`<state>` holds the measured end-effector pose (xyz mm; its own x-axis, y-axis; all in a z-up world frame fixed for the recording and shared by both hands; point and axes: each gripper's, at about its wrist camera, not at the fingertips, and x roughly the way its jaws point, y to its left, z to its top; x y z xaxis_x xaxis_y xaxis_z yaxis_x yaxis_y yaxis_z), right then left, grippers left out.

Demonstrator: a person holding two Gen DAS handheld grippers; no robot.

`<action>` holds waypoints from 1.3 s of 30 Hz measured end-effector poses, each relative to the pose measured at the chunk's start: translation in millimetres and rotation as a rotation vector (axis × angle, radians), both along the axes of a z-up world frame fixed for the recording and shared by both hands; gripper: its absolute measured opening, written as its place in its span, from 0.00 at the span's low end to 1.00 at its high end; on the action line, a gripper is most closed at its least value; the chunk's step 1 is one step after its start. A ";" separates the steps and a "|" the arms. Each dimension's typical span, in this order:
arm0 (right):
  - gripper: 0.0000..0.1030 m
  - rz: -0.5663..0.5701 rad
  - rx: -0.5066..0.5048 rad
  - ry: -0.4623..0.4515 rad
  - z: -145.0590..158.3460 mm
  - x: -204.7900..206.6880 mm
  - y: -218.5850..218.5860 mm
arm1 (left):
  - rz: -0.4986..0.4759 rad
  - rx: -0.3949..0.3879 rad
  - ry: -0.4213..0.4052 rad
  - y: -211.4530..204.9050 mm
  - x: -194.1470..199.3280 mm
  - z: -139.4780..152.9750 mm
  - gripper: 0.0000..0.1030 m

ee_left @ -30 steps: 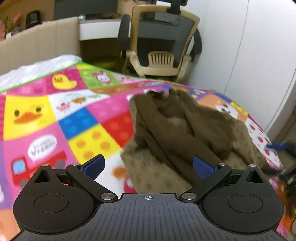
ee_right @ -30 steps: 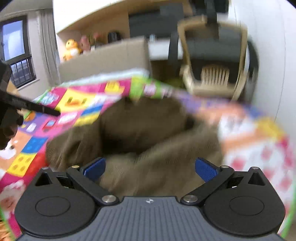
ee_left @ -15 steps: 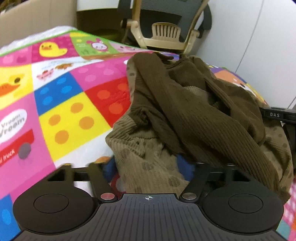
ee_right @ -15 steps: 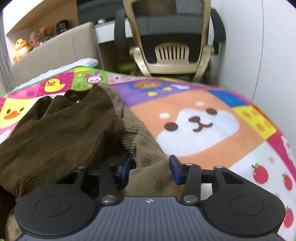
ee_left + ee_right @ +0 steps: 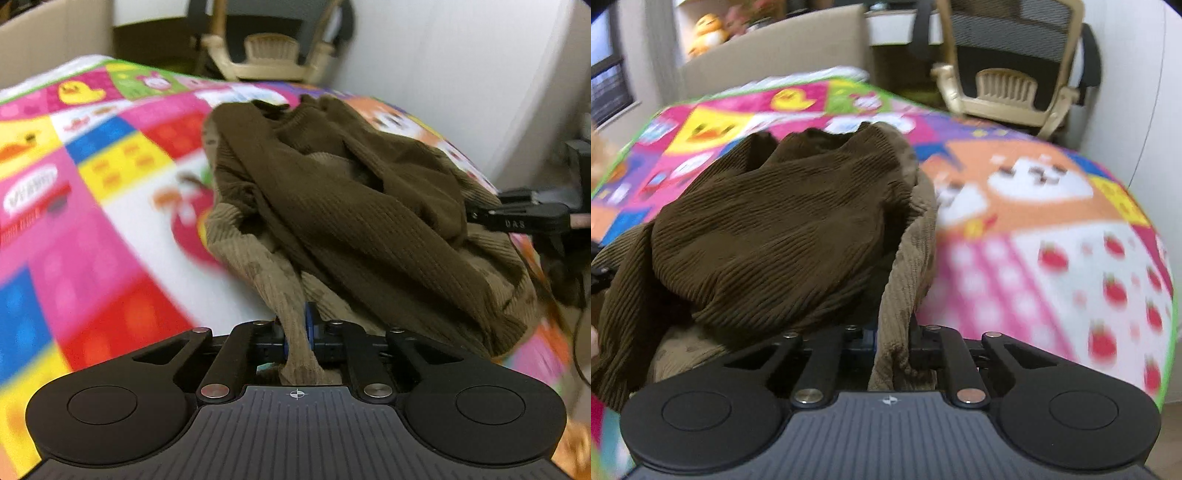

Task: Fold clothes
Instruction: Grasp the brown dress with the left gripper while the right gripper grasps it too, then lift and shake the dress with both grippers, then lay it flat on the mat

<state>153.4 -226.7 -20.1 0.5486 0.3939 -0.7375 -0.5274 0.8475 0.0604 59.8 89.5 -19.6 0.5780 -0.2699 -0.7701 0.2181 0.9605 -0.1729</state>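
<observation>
A crumpled brown ribbed garment (image 5: 369, 206) (image 5: 783, 236) lies heaped on a colourful play mat (image 5: 110, 206) (image 5: 1034, 229). Its lighter tan patterned side (image 5: 266, 266) (image 5: 908, 266) shows along the near edges. My left gripper (image 5: 295, 336) is shut on a bunched tan edge at the near left of the heap. My right gripper (image 5: 892, 339) is shut on the tan edge at the heap's right side. In the left wrist view the right gripper (image 5: 524, 218) shows as a black tool at the far right.
A beige and black office chair (image 5: 1015, 74) (image 5: 273, 48) stands beyond the mat's far end. White wall panels (image 5: 461, 74) run along the right. A tan board (image 5: 775, 51) and a yellow plush toy (image 5: 707, 27) sit at the back left.
Both grippers were open above the heap a second ago. They came down onto its near edges and closed on the tan fabric, which now rises between the jaws.
</observation>
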 end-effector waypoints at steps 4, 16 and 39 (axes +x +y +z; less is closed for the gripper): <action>0.12 0.012 -0.060 -0.111 19.5 -41.3 -18.5 | -0.011 0.034 -0.050 0.0 -40.9 10.4 0.19; 0.60 0.329 0.033 -0.309 76.8 -86.7 19.1 | -0.244 -0.094 -0.097 -62.3 -60.5 37.3 0.91; 0.11 -0.295 0.068 -0.402 68.5 136.1 -32.7 | 0.464 0.165 -0.290 150.4 52.2 51.7 0.05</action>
<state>289.4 -259.4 48.4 0.8795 0.2192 -0.4225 -0.2588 0.9652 -0.0379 112.0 239.9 32.1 0.8011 0.1727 -0.5731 -0.2166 0.9762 -0.0086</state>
